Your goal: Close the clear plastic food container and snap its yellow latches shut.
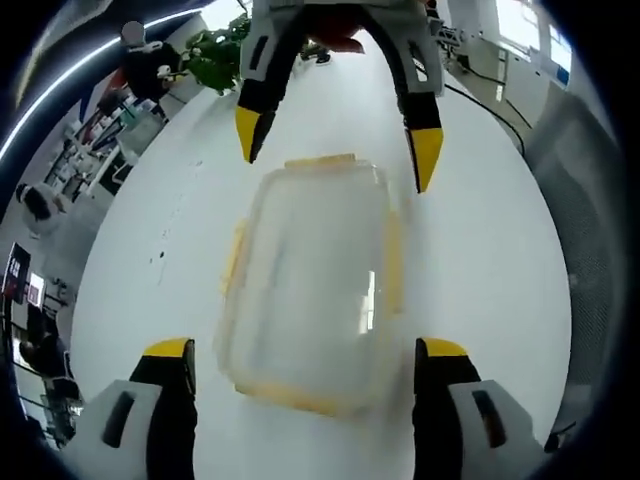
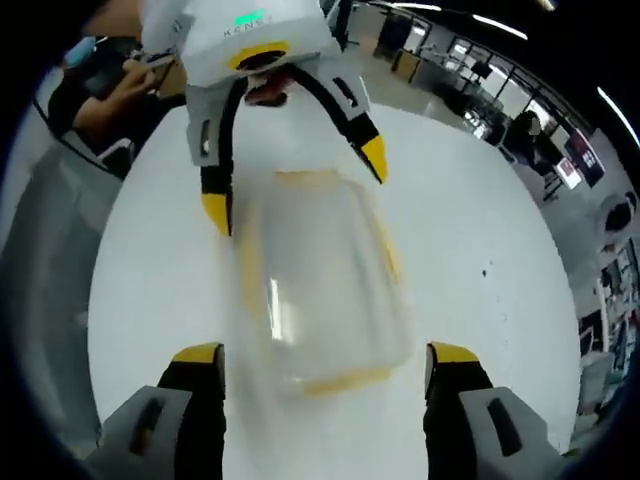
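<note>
A clear plastic container (image 1: 310,290) with its lid on lies on the white table (image 1: 480,260), blurred in both views. Yellow latches (image 1: 320,160) run along its edges; I cannot tell whether they are snapped down. My left gripper (image 1: 305,350) stands open at the container's near short end, its jaws wider than the box. My right gripper (image 1: 337,143) faces it from the far end, also open. In the right gripper view the container (image 2: 320,290) lies between my open right gripper (image 2: 326,353) and the open left gripper (image 2: 295,185).
A green plant (image 1: 215,55) stands at the table's far edge. Office desks and seated people lie beyond the table. A person (image 2: 100,90) sits close to the table's edge. Bare white tabletop (image 2: 480,250) surrounds the container.
</note>
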A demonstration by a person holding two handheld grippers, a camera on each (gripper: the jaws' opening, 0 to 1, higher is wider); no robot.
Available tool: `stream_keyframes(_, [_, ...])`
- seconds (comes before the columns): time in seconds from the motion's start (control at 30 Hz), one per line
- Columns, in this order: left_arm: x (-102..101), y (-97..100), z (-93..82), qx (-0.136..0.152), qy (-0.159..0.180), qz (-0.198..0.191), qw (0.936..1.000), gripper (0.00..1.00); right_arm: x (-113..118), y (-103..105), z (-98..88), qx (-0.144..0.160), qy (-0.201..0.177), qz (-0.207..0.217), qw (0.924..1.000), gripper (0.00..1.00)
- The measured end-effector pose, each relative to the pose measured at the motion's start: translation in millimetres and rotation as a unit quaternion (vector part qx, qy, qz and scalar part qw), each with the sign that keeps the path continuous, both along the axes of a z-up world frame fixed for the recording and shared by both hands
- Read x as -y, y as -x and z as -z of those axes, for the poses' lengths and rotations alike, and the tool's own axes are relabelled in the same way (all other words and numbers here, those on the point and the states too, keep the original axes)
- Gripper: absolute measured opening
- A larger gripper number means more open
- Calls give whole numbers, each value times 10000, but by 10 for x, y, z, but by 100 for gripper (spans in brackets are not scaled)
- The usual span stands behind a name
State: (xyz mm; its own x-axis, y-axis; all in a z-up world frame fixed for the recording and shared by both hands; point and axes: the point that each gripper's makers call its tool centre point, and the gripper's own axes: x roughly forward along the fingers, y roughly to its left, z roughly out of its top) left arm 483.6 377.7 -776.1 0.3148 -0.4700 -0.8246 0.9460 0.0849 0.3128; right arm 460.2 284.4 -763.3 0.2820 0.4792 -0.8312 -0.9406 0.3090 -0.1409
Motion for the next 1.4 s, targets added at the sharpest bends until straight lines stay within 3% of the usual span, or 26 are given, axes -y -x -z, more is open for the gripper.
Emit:
stream_keyframes(0.13, [-75,3,-32,-7,235,-372,9990,91,75,45,27,20,41,121,9999,84])
stream_keyframes(0.43, [-186,127,-99,-61,644,-900,9938,90,141,124,-41,126,-429,746,9962,83])
stream_keyframes(0.57, [-231,172,-143,-72,903,-1251,9880,90,181,186,-96,171,-591,981,9933,83])
stream_keyframes(0.6, [-243,196,-164,-45,984,-1318,9864,90,184,185,-136,270,-712,1087,9912,83])
stream_keyframes(0.7, [-275,284,-190,-9,1098,-1409,9839,89,199,276,-168,149,-994,1320,9861,83])
stream_keyframes(1.0, [-338,597,-253,1,1459,-1720,9742,89,304,498,-270,361,-1392,1751,9740,83])
stream_keyframes(1.1, [-367,678,-311,-58,1740,-1969,9648,89,342,591,-309,451,-1540,1913,9683,83])
stream_keyframes(1.2, [-428,770,-315,-26,1772,-2004,9636,90,394,708,-350,539,-1709,2069,9618,83])
stream_keyframes(1.33, [-486,911,-344,-55,2018,-2151,9555,90,444,844,-347,574,-1817,2197,9568,82])
stream_keyframes(1.4, [-521,969,-323,-70,2019,-2184,9547,90,464,898,-346,602,-1829,2246,9552,82])
